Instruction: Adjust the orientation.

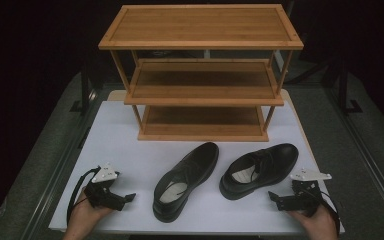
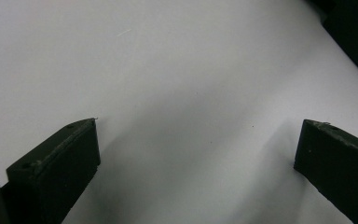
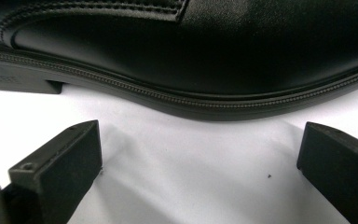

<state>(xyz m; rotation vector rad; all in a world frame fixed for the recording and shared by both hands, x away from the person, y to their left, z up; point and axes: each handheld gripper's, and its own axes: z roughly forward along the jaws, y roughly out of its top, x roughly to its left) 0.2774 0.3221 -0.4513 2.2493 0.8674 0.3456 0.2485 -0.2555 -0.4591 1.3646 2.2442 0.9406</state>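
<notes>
Two black leather shoes lie on the white table [image 1: 130, 140], heels toward me. The left shoe [image 1: 186, 179] sits mid-table and the right shoe [image 1: 259, 170] to its right. My left gripper [image 1: 126, 198] rests at the near left, open, its jaws over bare white table [image 2: 177, 84]. At the near right my right gripper [image 1: 274, 199] is open too, just right of the right shoe's heel. In the right gripper view the shoe's side and stitched sole [image 3: 205, 70] stretch across close ahead, beyond the open gripper [image 3: 199, 161], with nothing between the jaws.
A three-tier wooden shoe rack [image 1: 201, 70] stands at the back of the table, all of its shelves bare. Dark floor and metal rails flank the table. Free white surface lies between the rack and the shoes.
</notes>
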